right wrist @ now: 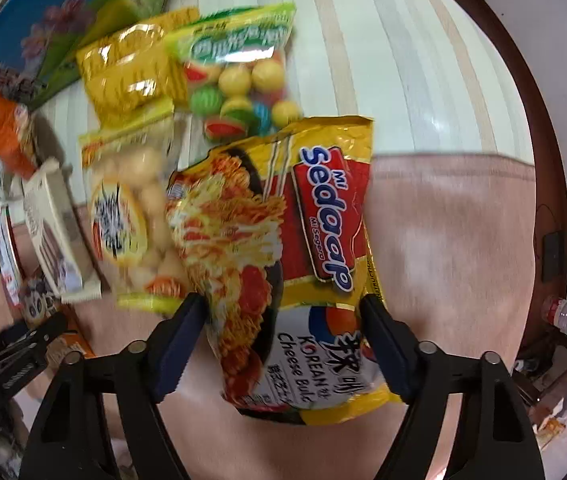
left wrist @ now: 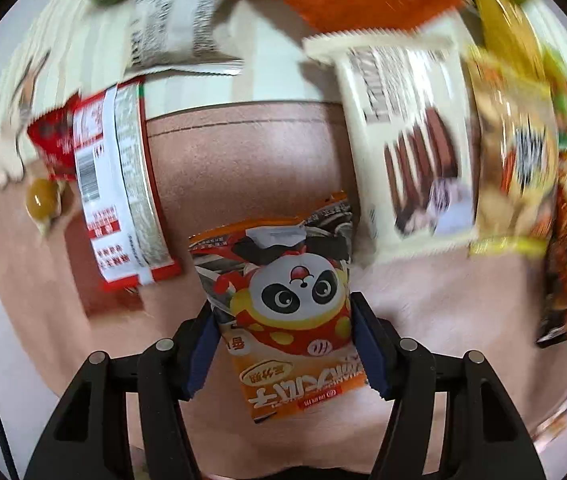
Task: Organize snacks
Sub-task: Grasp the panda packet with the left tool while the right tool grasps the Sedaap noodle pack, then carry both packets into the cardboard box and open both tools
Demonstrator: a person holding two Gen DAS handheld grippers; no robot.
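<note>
orange foil is framed dead centre in the left wrist view: the panda snack packet (left wrist: 283, 312) lies flat on the pink cloth (left wrist: 243, 160), and the left gripper (left wrist: 283, 344) is pointed straight down over it, a blue pad laid against each long edge, so it looks to be clenched on the packet's sides, though how firmly cannot be judged

in the right wrist view the yellow noodle packet (right wrist: 283, 264) is seen across the seam between the pink cloth and the striped cloth (right wrist: 383, 60), with the right gripper (right wrist: 283, 348) set astride its lower end; both pads appear to be touching the edges, but whether any squeeze is applied cannot be told

both packets are judged light and slippery, film wrappers that will crinkle and buckle if pinched across the width; the noodle block inside is stiff but brittle, so a gentle hold low on the body is called for, not at the sealed fin. the panda packet is soft and puffy, best taken mid-body where the pads sit

beside the noodles a candy ball bag (right wrist: 239, 76), a yellow pouch (right wrist: 131, 76) and a cream wafer box (right wrist: 59, 236) are seen crowded together, left to be sorted
</note>
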